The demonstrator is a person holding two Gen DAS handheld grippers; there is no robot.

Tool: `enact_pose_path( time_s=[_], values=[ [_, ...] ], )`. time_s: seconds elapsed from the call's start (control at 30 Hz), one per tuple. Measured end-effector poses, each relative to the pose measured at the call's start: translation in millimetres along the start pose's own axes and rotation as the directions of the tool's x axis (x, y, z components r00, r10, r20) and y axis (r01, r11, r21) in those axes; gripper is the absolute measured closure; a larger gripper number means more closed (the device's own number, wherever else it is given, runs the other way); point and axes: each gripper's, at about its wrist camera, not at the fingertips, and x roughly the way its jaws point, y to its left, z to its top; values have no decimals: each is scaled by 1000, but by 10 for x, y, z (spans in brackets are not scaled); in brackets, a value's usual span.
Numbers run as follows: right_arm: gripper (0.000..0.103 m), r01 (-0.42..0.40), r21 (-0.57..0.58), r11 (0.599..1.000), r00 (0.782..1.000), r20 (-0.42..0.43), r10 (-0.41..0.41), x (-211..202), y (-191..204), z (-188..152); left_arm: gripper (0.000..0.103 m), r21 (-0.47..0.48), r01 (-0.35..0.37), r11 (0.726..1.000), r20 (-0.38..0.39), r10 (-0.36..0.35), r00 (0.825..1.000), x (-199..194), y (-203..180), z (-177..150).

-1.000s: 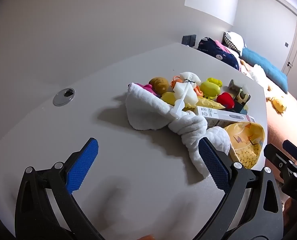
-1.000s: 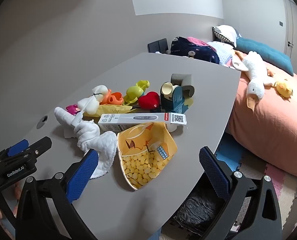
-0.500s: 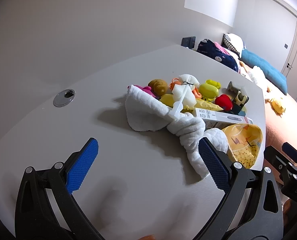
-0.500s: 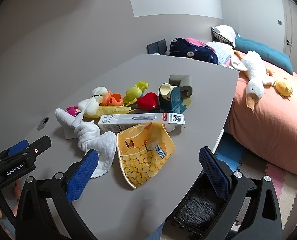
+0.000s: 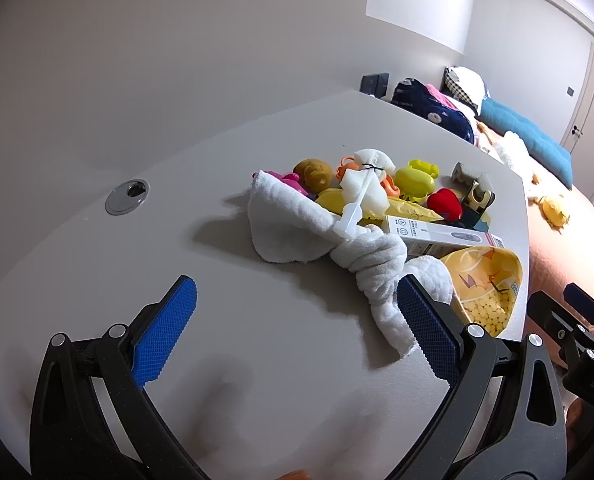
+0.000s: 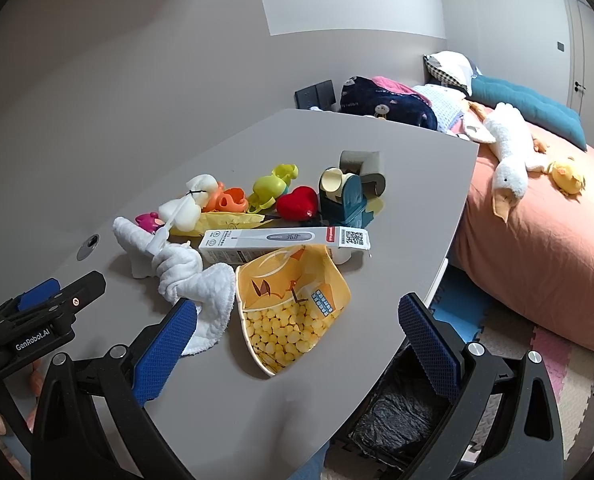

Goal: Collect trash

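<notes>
Grey table carries everything, a bed with a salmon cover beside its far edge. Taking the yellow snack bag as landmark: it lies flattened near the table's edge, printed with corn puffs, with a bin lined in black plastic on the floor below and to its right. A twisted white towel touches the bag's left side. A long white thermometer box lies just behind the bag, across its top edge. Farther behind sit a teal tape dispenser, a red heart, a yellow-green toy, an orange toy and a white wad of tissue tied with black thread. A round metal cable grommet is well to the bag's left.

Right gripper hovers over the bag, jaws spread wide, holding nothing. Left gripper hangs over bare table left of the towel, jaws equally wide apart and empty.
</notes>
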Motion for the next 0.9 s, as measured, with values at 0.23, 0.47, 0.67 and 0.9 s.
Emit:
enact_pose_path(
  time_s=[0.23,0.47,0.67,0.9],
  values=[
    [3,-5,-4,1000,1000,-1,5,-7,23,10,6,0,-1,1000,-1,1,1000,2,0,1],
    [3,-7,2,1000,1000,-2,7,15,16,21,6,-3,-4,1000,-11,4,1000,32,5,-2],
    [3,-11,10,1000,1000,-5,11,34,-6,6,6,-2,-3,1000,-11,3,1000,35,5,-6],
    [3,-12,10,1000,1000,-5,12,38,-17,4,6,2,0,1000,-12,0,1000,47,10,-9]
  ],
)
